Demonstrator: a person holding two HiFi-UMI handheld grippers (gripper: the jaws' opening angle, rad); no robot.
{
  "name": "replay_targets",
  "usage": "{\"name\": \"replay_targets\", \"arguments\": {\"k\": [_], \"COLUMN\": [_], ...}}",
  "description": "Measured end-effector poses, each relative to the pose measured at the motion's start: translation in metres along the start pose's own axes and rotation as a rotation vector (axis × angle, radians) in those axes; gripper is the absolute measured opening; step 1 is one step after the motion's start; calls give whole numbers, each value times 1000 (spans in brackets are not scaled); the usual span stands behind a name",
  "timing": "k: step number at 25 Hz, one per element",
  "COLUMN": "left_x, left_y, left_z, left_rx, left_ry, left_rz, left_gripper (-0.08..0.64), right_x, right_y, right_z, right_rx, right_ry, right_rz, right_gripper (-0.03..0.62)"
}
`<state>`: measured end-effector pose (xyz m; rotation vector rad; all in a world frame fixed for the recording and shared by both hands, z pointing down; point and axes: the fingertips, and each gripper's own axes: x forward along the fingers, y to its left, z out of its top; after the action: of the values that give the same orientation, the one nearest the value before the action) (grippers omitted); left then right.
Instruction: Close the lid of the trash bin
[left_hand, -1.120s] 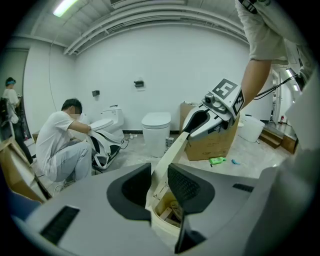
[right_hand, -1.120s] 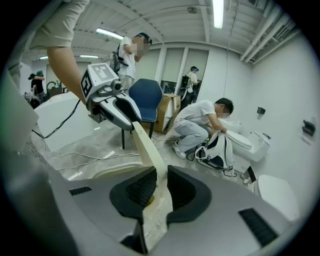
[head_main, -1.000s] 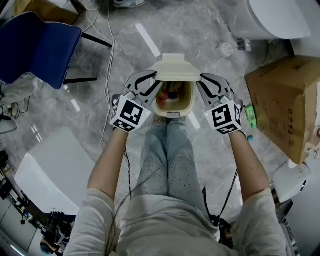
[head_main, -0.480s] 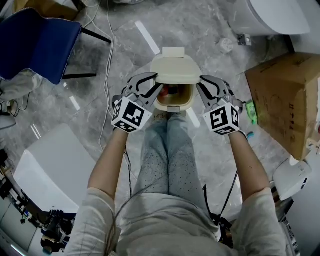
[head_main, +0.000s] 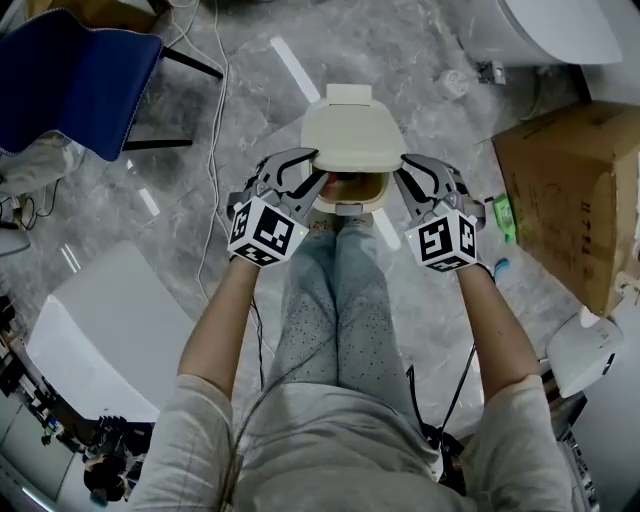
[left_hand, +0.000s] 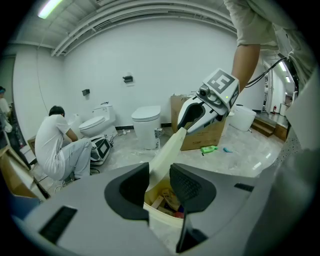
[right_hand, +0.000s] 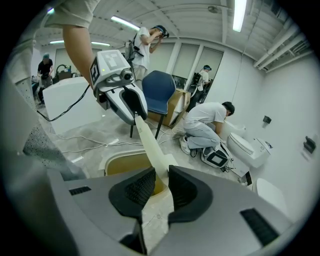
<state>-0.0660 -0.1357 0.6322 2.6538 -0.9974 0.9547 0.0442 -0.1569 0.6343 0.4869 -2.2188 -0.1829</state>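
Trash bin on floor, just beyond person's legs; lid part-lowered, gap at near rim. Left hand-held gripper has just been opening, lid's left edge loose between jaws. Right hand-held gripper clamps right edge. Lower level, release once seated.

The trash bin and its lid, at twelve o'clock, are cream; scraps inside look red and orange, though too small to be sure. The floor is grey with pale marbled veins. At ten o'clock a chair is deep blue. At three o'clock a cardboard box is brown, a bright green item beside it. The person's trousers are pale blue-grey with fine dark speckles; the top is off-white.
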Motion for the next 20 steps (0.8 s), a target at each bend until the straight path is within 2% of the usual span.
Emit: {"name": "replay_targets", "arguments": {"k": [5,11,20], "left_x": [1,3,8], "left_y": [-10,-25,-39], "left_z": [-9,-24,-42], "left_rx": [3,50,79], "left_ry": [10,46,91], "left_rz": [-8,-31,-49], "left_gripper": [140,146,153], "right_x": [1,2,6], "right_y": [11,28,45], "right_z": [-7,-18,-31], "right_rx": [-29,-97,-120], "right_ry": [12,28,40], "right_rz": [11,45,72], "right_gripper": [97,103,110]}}
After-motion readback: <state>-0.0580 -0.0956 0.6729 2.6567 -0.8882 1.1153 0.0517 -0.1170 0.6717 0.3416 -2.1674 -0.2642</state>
